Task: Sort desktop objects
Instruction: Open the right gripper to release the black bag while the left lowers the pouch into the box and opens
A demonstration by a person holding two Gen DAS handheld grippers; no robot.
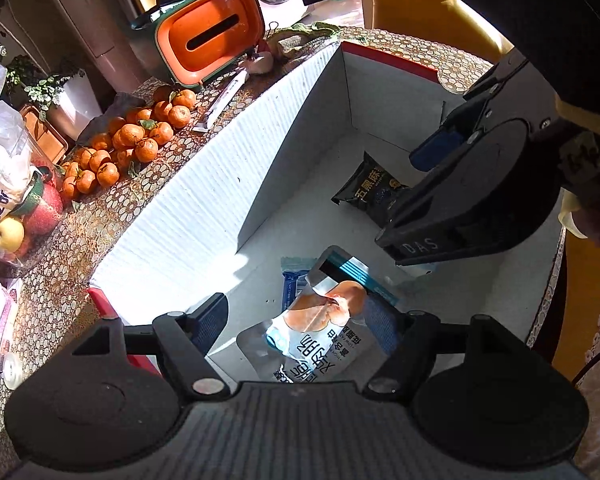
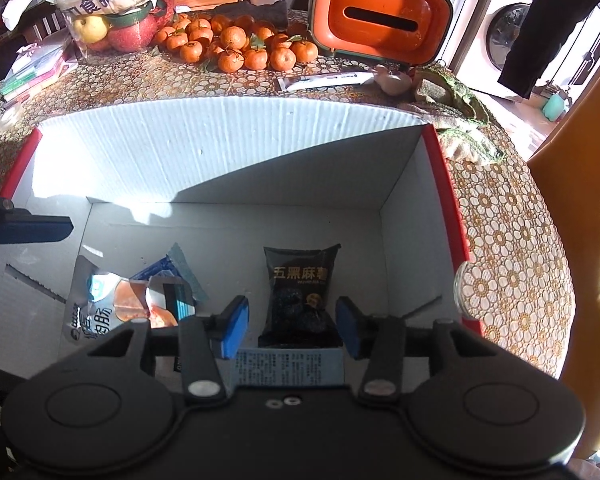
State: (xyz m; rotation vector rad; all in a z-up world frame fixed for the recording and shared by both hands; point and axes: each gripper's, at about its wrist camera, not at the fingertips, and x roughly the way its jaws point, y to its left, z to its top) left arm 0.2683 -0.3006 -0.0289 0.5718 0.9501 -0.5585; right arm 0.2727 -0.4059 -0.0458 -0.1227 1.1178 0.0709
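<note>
Black snack pack (image 2: 300, 292) lies in white box (image 2: 220, 148) between spread, empty right tongs (image 2: 292, 326); left tongs (image 1: 300, 320) wide open over sausage pouch (image 1: 320, 332).

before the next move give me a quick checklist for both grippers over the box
1. Left gripper open: ok, nothing between its fingers.
2. Right gripper open: ok, empty.
3. Black foil snack packet lying flat on the floor of the white corrugated cardboard box: ok.
4. Silver sausage pouch in the box: ok, it overlaps a blue wrapper.
5. Grippers apart from each other: ok.
6. Which item is next: cannot tell.
</note>
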